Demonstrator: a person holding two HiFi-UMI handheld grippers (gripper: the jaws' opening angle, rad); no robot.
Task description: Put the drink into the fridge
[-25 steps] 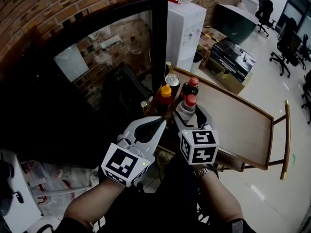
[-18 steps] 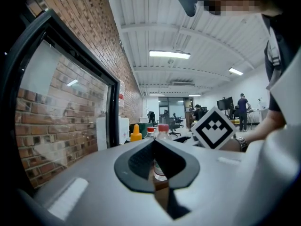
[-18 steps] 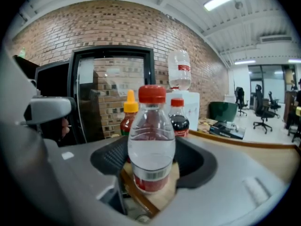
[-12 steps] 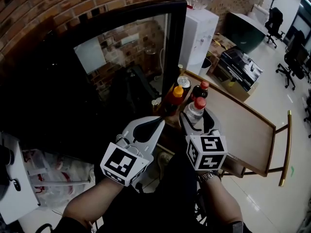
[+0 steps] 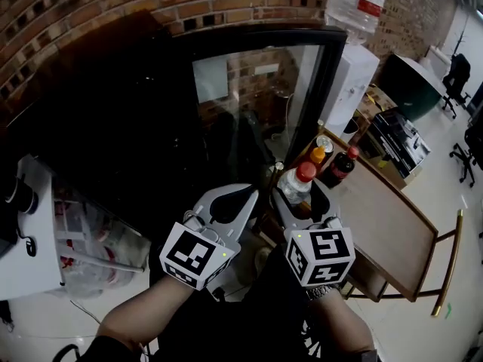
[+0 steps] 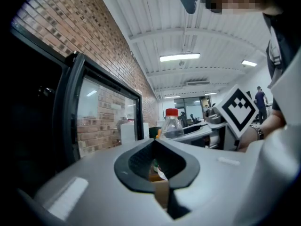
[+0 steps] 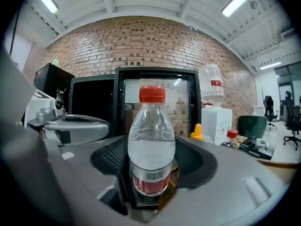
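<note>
- The right gripper (image 5: 301,197) has just tightened its fingers a little; they are clamped on the red-capped water bottle (image 7: 151,142), upright at lower centre of the head view.
- The bottle has come off the wooden worktop (image 5: 386,219), now at right, where an orange-capped bottle (image 5: 318,155) and a dark red-capped bottle (image 5: 341,166) remain.
- The glass-door fridge (image 5: 249,104) has swung to upper centre; its door appears shut, though reflections blur the seam.
- The left gripper (image 5: 244,197), fingers together and empty, is likely needed for that door.
</note>
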